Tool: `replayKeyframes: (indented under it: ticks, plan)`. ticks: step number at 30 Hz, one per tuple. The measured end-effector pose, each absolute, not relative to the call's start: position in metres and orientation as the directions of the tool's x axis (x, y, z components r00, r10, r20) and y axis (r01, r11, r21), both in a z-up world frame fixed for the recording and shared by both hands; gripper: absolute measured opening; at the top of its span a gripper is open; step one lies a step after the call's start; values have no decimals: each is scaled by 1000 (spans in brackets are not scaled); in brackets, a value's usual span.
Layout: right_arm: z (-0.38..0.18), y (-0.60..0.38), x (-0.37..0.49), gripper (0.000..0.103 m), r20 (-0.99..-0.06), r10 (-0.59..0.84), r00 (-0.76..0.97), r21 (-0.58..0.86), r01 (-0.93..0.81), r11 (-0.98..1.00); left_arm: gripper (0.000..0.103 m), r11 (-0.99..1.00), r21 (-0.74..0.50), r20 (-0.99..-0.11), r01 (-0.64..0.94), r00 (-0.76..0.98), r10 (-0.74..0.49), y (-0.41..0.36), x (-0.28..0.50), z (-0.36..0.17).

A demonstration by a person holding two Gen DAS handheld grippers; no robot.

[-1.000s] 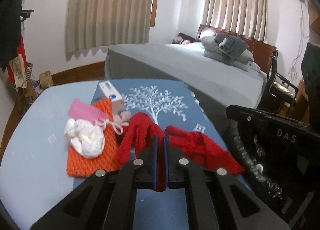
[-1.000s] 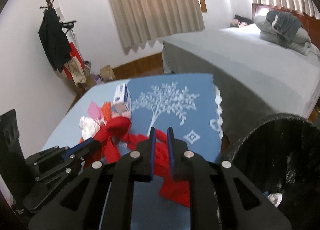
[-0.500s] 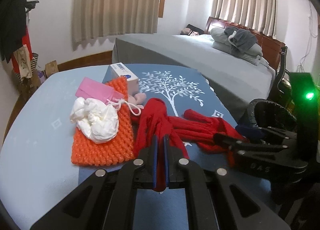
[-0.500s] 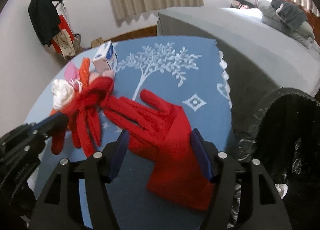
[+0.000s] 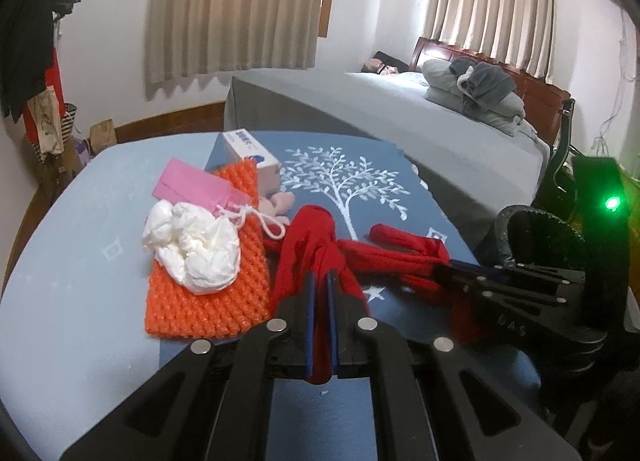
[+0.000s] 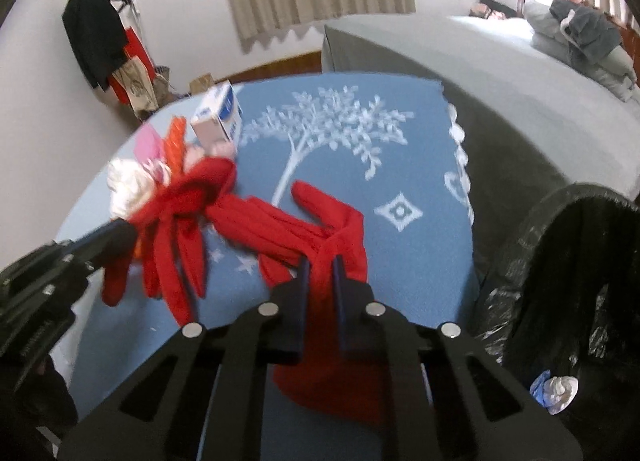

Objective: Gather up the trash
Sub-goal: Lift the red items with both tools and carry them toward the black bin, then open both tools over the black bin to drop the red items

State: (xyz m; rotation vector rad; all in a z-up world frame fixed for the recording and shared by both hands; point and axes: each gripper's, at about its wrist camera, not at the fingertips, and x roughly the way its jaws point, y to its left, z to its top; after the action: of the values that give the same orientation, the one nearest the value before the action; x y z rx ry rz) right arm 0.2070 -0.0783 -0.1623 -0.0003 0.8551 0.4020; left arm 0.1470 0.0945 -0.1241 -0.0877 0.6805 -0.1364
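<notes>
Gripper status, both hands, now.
Left gripper: shut on a crumpled red fabric glove.
Right gripper: shut on the other red fabric glove lying flat.

Right hand-held gripper (image 6: 320,273) has closed on red glove (image 6: 340,229).

- We look from each gripper's wrist, close and tilted down over the worktop (image 5: 80,301).
- Both views share the red gloves (image 5: 384,257) (image 6: 280,229), the bed (image 5: 400,117) (image 6: 460,45).
</notes>
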Motion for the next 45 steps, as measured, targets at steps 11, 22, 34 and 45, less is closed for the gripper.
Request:
replayKeyframes:
  ticks: [11,22,34,45]
  plan:
    - [-102,-100,191,11,-624,414,663,229,-351,908,6,979,-140,-567,150,798,-203,77,137,-98]
    - [-72,-120,177,11,-565,418,711,241,-342,908,6,968,-150,-518,203,817,-252,58,132,-71]
    - [-43,-167,156,11,-507,355,786,219,-280,935,6,939,-145,-456,312,821,-343,15,127,-42]
    - [-34,-237,126,11,-481,230,846,202,-148,968,6,883,-139,-414,449,783,-464,-50,127,-26]
